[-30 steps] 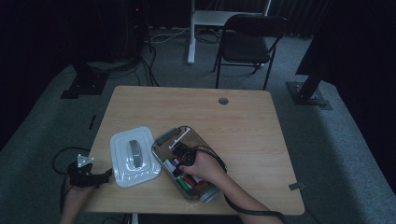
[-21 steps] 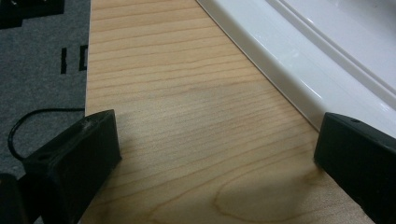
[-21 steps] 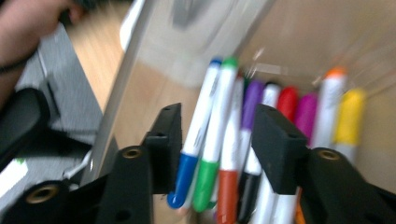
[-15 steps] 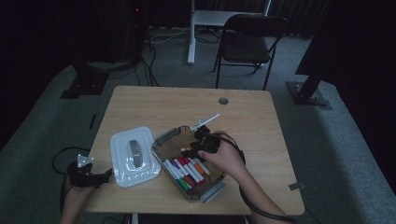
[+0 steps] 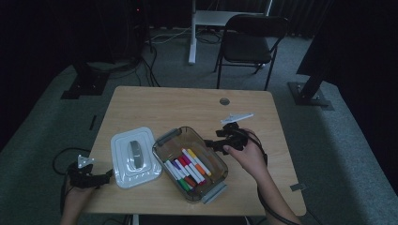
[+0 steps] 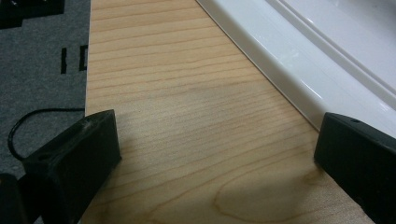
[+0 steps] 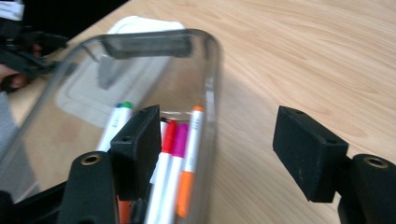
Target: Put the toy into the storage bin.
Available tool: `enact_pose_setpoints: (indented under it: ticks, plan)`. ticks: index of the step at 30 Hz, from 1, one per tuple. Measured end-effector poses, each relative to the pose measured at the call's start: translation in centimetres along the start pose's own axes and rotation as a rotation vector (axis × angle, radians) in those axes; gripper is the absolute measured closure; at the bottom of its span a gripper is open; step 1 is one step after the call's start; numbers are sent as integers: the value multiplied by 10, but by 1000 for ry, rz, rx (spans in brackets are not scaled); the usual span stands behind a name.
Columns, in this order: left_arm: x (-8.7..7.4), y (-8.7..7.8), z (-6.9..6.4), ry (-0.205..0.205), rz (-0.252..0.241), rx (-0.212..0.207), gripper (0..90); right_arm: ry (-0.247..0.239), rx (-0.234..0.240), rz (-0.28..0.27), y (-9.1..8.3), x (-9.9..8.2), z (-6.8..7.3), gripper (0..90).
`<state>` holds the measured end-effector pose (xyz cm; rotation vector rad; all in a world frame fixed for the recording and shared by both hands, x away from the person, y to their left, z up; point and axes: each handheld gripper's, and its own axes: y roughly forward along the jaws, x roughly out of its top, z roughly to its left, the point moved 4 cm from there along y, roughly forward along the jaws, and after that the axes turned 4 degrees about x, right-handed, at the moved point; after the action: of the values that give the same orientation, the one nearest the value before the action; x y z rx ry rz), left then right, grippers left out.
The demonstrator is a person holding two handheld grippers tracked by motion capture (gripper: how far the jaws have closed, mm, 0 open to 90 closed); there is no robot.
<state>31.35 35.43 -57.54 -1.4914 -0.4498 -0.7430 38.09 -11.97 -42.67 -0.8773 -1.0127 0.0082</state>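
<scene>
Clear, round-cornered plastic box (image 5: 190, 164) holding coloured markers (image 5: 187, 167); right gripper (image 5: 217, 143), jaws just opened and empty, at its 2 o'clock.

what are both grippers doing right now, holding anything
Left gripper: open, holding nothing, jaws over bare table beside the white lid.
Right gripper: jaws just opening, nothing between them, beside the marker box.

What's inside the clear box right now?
The box holds a bundle of markers with orange, pink, red and green caps, lying side by side. Whatever lies beneath them is covered.
</scene>
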Motion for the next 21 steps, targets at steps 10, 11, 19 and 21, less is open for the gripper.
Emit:
enact_pose_setpoints:
  ticks: [10,11,19,21]
  plan:
    - [0,0,0,1,1,0,7,76,-73,-10,-3,-34,-35,315]
    - [0,0,0,2,1,0,7,83,-79,-5,-3,-38,-38,316]
    - [0,0,0,1,1,0,7,137,-128,8,4,-73,-57,325]
    - [0,0,0,1,1,0,7,143,-139,9,7,-82,-61,329]
